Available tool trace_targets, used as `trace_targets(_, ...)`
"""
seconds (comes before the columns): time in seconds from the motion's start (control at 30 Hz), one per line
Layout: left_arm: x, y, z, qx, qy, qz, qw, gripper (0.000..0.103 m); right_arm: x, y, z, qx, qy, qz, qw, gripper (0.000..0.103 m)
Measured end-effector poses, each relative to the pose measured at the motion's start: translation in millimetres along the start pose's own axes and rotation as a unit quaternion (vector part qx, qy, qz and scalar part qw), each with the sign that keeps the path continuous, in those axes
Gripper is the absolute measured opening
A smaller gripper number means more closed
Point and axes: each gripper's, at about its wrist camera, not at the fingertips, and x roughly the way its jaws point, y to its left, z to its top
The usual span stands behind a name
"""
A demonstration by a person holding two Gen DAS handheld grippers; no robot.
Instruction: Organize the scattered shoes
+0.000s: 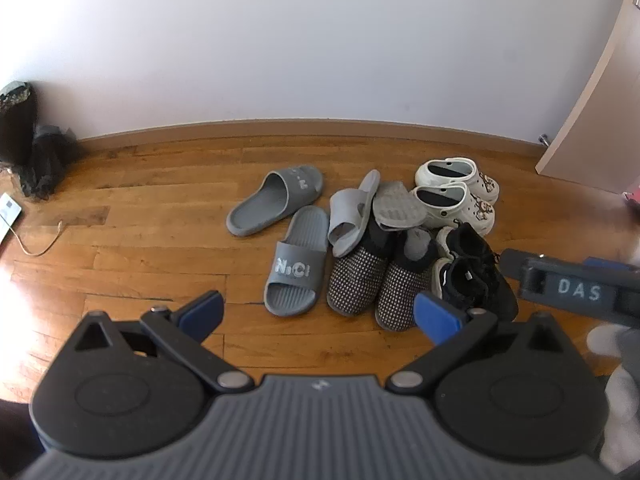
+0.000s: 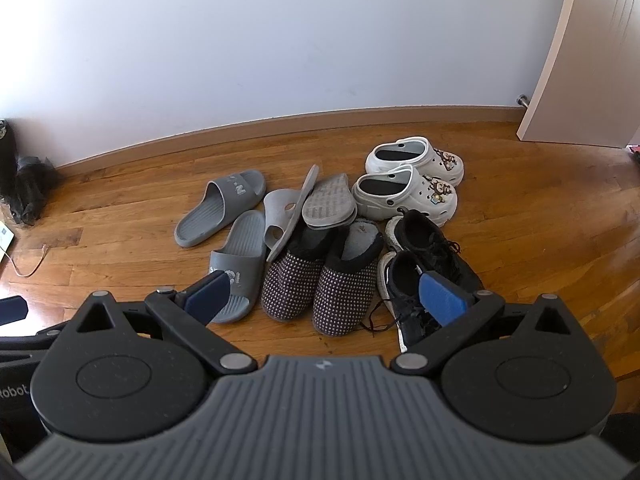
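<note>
A heap of shoes lies on the wooden floor near the wall. Two dark grey slides (image 1: pixel 294 260) (image 2: pixel 236 264) sit at the left. Two lighter grey slippers (image 1: pixel 354 212) (image 2: pixel 328 202) lean on a pair of dotted house slippers (image 1: pixel 356 280) (image 2: pixel 316 284). White clogs (image 1: pixel 456 196) (image 2: pixel 408 184) stand behind black sneakers (image 1: pixel 476 276) (image 2: pixel 424 248). My left gripper (image 1: pixel 318 312) hovers open in front of the heap, holding nothing. My right gripper (image 2: pixel 326 300) is open too, above the dotted slippers and the near sneaker.
A white wall with a wooden skirting board (image 1: pixel 320 128) runs behind the shoes. An open door (image 1: pixel 592 112) (image 2: pixel 584 60) stands at the right. Dark bags (image 1: pixel 28 148) and a white cable (image 1: pixel 40 240) lie at the far left. The right gripper's body (image 1: pixel 572 288) shows in the left wrist view.
</note>
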Motion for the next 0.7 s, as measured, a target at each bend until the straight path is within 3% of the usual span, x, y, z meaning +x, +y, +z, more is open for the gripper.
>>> trace_targets(0.3,-6,77,40,-0.037,0.008,-0.006,0.9993,0.103,-4,-26,12,0.044,-0.01,0.031,0.998,0.099)
trace_targets(0.4,-14,84,49,-0.021,-0.004,-0.011,0.9997,0.103,3,-29,22,0.036,0.008,0.058,0.998,0.085)
trace_targets(0.53,-11,96,63,-0.008,0.006,-0.036,0.9993,0.103,14,-15,35,-0.035,0.013,0.084,0.996,0.069)
trace_targets(0.6,-5,101,69,-0.003,0.006,-0.025,0.9997,0.103,19,-5,36,-0.072,0.015,0.091,0.993,0.053)
trace_targets(0.7,9,107,73,0.006,0.011,-0.017,0.9998,0.103,44,29,42,-0.164,0.034,0.133,0.977,0.042)
